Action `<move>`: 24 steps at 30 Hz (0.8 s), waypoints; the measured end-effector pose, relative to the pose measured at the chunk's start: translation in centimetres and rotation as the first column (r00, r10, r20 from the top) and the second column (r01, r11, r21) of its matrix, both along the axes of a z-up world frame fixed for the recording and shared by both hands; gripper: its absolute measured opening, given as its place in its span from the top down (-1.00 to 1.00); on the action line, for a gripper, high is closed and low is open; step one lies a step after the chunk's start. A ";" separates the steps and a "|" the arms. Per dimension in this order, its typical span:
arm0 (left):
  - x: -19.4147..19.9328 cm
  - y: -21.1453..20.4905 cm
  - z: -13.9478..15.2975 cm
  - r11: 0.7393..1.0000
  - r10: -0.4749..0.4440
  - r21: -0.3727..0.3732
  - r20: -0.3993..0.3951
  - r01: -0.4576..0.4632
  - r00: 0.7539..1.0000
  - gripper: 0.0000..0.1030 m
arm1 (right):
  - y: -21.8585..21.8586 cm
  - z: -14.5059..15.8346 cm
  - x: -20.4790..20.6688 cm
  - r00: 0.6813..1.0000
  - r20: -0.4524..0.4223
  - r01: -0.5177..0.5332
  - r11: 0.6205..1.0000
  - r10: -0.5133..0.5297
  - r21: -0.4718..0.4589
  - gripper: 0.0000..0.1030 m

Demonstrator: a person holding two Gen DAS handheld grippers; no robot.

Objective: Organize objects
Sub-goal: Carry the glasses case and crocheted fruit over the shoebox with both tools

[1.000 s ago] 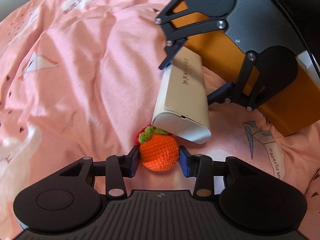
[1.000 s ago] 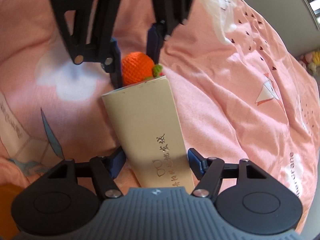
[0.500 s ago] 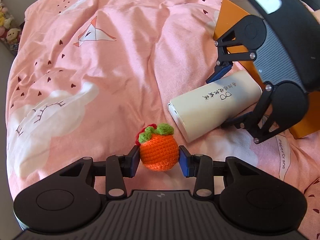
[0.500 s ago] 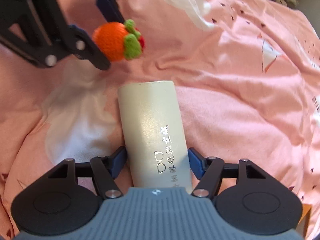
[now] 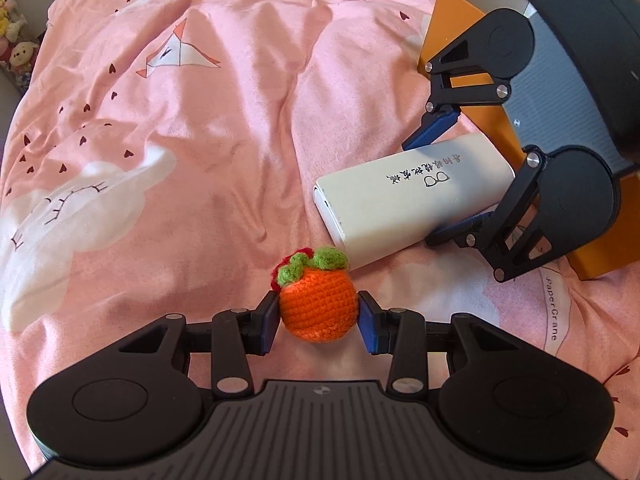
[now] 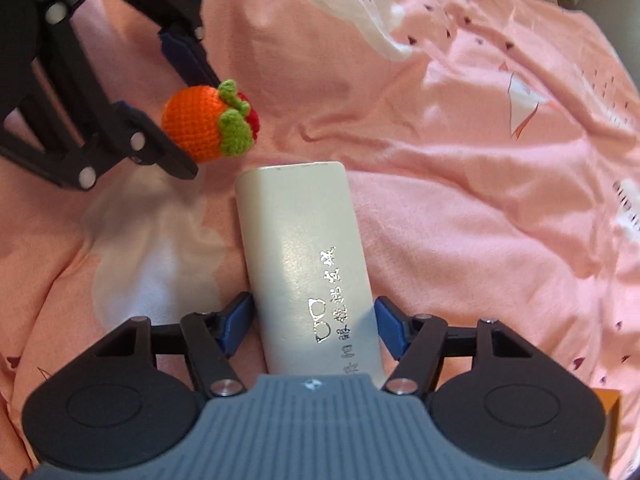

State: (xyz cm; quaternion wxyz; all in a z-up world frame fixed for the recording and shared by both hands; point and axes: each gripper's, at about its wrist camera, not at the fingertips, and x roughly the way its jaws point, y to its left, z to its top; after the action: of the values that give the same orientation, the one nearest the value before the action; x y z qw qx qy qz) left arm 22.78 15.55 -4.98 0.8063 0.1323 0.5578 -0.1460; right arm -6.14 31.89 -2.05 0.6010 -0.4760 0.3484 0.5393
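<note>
My left gripper (image 5: 318, 320) is shut on an orange crocheted fruit (image 5: 318, 308) with green leaves and holds it above the pink bedsheet; the fruit also shows in the right wrist view (image 6: 206, 122). My right gripper (image 6: 314, 320) is shut on a cream glasses case (image 6: 306, 256) with printed lettering, held lengthwise between the blue pads. In the left wrist view the case (image 5: 412, 196) points toward the fruit, with the right gripper (image 5: 448, 172) behind it. The two held things are apart.
An orange open box (image 5: 456, 20) stands on the bed behind the right gripper; its corner shows in the right wrist view (image 6: 610, 408). The pink bedsheet (image 5: 180, 140) is wrinkled. Plush toys (image 5: 16, 52) sit at the bed's far left edge.
Both grippers rose from the bed with their objects. The case swung away from the fruit, and the gap between the two grippers widened.
</note>
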 end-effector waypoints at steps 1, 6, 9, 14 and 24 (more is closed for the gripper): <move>-0.1 0.0 0.3 1.000 0.003 -0.003 0.005 -0.003 1.000 0.10 | -0.2 0.5 -0.4 1.000 0.018 -0.012 1.000 0.012 0.013 -0.30; -1.0 -0.1 2.4 1.000 0.014 -0.004 0.057 -0.014 0.998 0.10 | -1.3 3.7 -2.2 0.992 0.111 -0.067 0.994 0.057 0.087 -0.29; -1.8 -0.1 3.8 1.000 0.025 -0.007 0.079 -0.025 0.997 0.10 | -2.0 5.5 -3.1 0.984 0.168 -0.083 0.989 0.061 0.126 -0.29; -3.1 -0.8 6.6 1.000 0.019 -0.002 0.129 -0.018 0.992 0.10 | -3.8 9.5 -4.1 0.970 0.240 -0.095 0.976 0.046 0.196 -0.29; -2.9 -5.9 11.8 0.998 -0.055 -0.026 0.265 0.064 0.963 0.10 | -9.4 16.8 -3.2 0.943 0.331 -0.066 0.963 -0.025 0.261 -0.29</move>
State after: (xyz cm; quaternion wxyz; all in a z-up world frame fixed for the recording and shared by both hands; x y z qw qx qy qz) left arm 19.89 9.63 6.87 0.8708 0.1535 0.4385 -0.1609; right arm -9.33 22.50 14.74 0.7042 -0.4775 0.1612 0.5002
